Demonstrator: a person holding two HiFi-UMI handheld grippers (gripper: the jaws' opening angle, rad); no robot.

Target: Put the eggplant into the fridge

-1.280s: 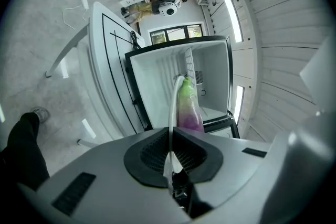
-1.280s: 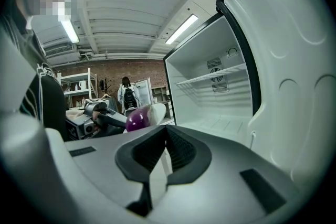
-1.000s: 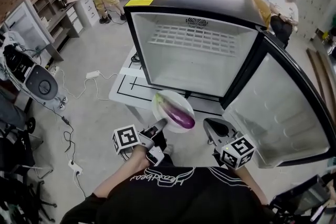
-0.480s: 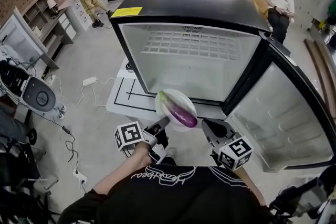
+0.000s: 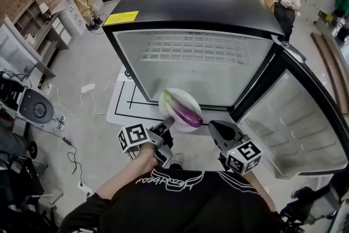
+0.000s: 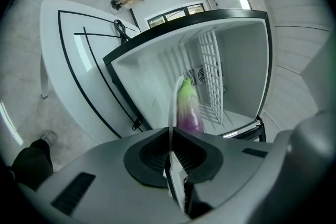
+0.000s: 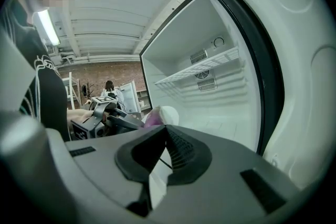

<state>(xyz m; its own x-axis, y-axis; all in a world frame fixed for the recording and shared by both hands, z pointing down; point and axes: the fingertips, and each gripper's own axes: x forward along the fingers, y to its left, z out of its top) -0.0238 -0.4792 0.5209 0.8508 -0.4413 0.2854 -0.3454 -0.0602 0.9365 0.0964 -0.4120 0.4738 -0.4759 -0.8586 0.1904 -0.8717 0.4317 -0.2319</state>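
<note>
A purple eggplant (image 5: 186,113) with a green end lies on a white plate (image 5: 189,99). My left gripper (image 5: 166,126) is shut on the plate's near rim and holds it level just in front of the open fridge (image 5: 196,3). In the left gripper view the plate's edge (image 6: 172,105) runs up from the gripper (image 6: 171,131) with the eggplant (image 6: 188,110) beside it, and the fridge's wire shelf (image 6: 210,73) lies behind. My right gripper (image 5: 218,129) hangs shut and empty just right of the plate, beside the open door (image 5: 297,128). From the right gripper (image 7: 167,128) I see the plate (image 7: 169,113) at left.
The fridge stands on a white table (image 5: 121,105) marked with black lines. Its interior holds only a wire shelf (image 5: 191,47). Cables (image 5: 71,142) and a round device (image 5: 34,107) lie on the floor at left. Several people are behind the fridge.
Both grippers and the plate with the eggplant have moved forward, closer to the fridge opening. The left gripper's hold on the plate's rim is unchanged.
</note>
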